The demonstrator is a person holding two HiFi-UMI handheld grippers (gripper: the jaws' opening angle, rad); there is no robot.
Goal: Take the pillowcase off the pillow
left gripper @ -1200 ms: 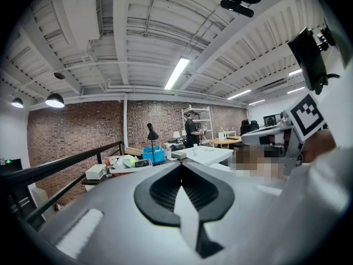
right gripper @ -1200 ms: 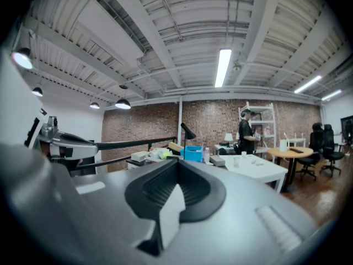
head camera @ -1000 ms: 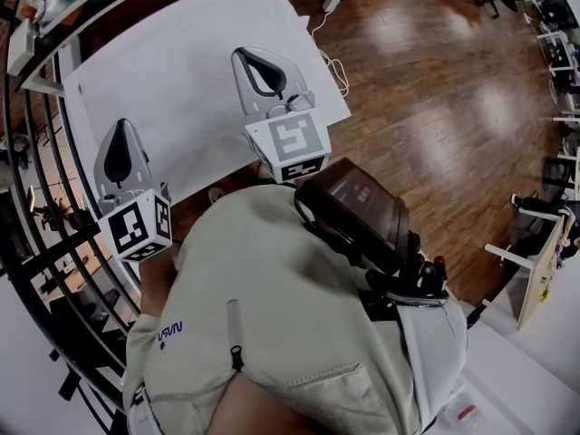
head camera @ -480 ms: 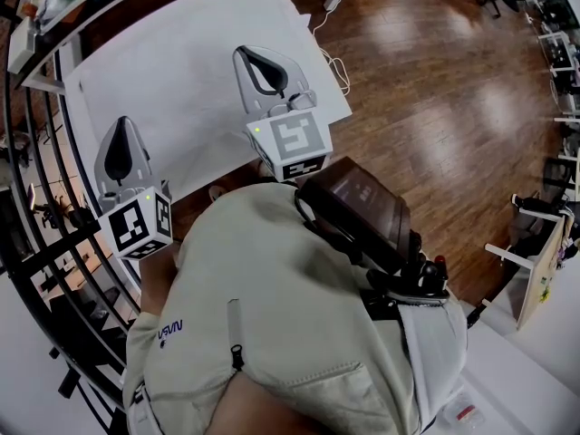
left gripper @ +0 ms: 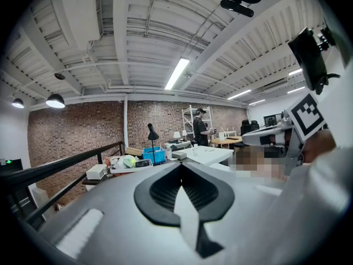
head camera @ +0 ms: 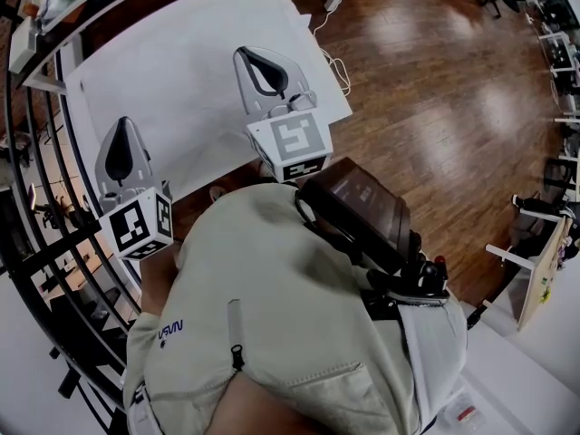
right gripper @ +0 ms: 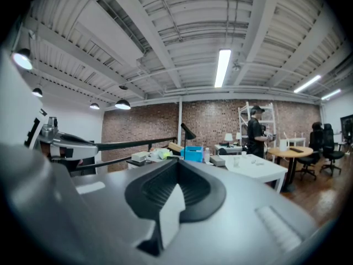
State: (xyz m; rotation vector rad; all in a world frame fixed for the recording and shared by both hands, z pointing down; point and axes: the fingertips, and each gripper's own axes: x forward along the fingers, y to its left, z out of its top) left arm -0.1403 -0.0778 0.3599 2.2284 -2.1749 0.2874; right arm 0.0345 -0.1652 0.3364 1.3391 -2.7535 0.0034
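Note:
A large flat white surface [head camera: 190,71] lies below both grippers in the head view. I cannot make out a pillow or pillowcase on it. My left gripper [head camera: 121,127] is held level over its near left edge, jaws shut with nothing between them. My right gripper [head camera: 249,54] hovers over its middle, also shut and empty. In the left gripper view the left gripper [left gripper: 179,164] has its jaws meeting at the tip, and the right gripper [left gripper: 276,134] shows at the right. The right gripper [right gripper: 177,162] is closed too in its own view, with the left gripper [right gripper: 63,139] at the left.
A black railing [head camera: 36,198] curves along the left. A cluttered shelf [left gripper: 129,162] with a blue box [right gripper: 193,153] stands behind it. Wooden floor [head camera: 435,107] and a white cable [head camera: 333,66] lie to the right. Far off, a person [right gripper: 255,131] stands by a white table [right gripper: 256,167].
The grippers have not moved. A small green light on each marker cube showed half a second ago and is off now.

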